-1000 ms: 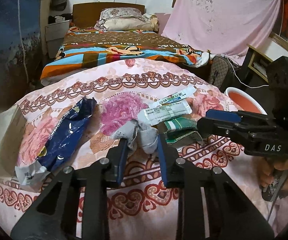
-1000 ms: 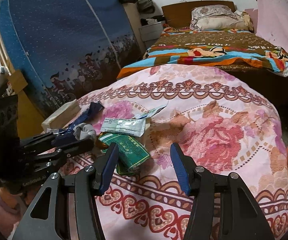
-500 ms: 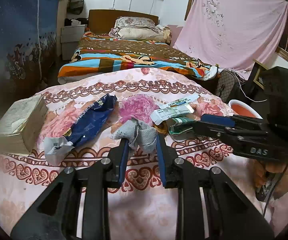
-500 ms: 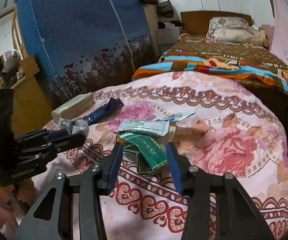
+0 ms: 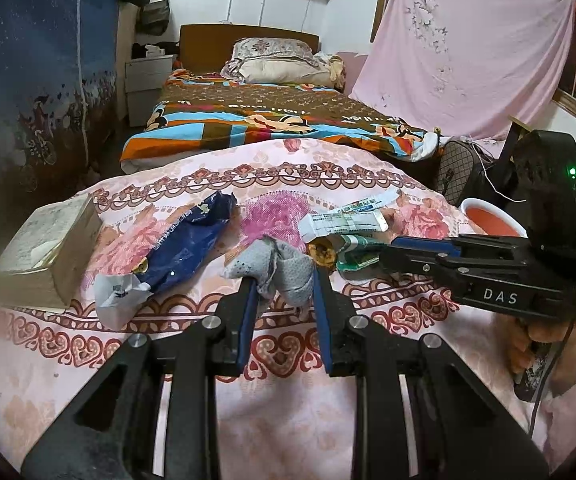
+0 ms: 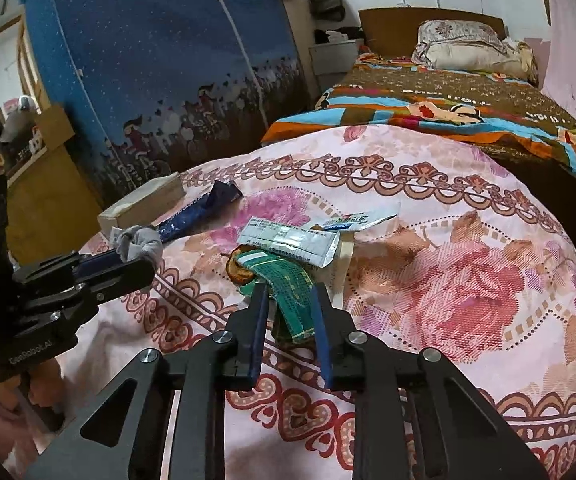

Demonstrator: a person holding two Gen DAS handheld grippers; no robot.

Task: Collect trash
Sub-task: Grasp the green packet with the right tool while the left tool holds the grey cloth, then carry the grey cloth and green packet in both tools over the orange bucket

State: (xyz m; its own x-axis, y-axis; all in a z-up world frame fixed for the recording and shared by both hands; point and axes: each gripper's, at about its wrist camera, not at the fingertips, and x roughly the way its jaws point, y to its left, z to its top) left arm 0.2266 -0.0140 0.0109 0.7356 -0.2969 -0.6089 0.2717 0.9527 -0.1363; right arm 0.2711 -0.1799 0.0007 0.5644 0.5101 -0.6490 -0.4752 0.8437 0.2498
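Note:
Trash lies on a pink floral bedspread (image 5: 288,380). My left gripper (image 5: 284,276) is shut on a crumpled grey tissue wad (image 5: 276,266), which also shows in the right wrist view (image 6: 140,242). My right gripper (image 6: 289,296) is closed around a green wrapper (image 6: 291,288) and holds it; that wrapper also shows in the left wrist view (image 5: 357,250). A white printed sachet (image 6: 288,240), a torn blue-and-white packet (image 6: 355,222), a dark blue snack bag (image 5: 184,240) and a brown scrap (image 6: 240,270) lie near them.
A cardboard box (image 5: 48,248) sits at the bedspread's left edge. An orange basin (image 5: 491,220) stands at the right, below the edge. A second bed (image 5: 256,116) with a colourful blanket lies beyond. A blue curtain (image 6: 160,60) hangs on the left.
My right gripper has closed from wide open onto the green wrapper. My left gripper, holding the tissue wad, has lifted and pulled back a little from the bedspread.

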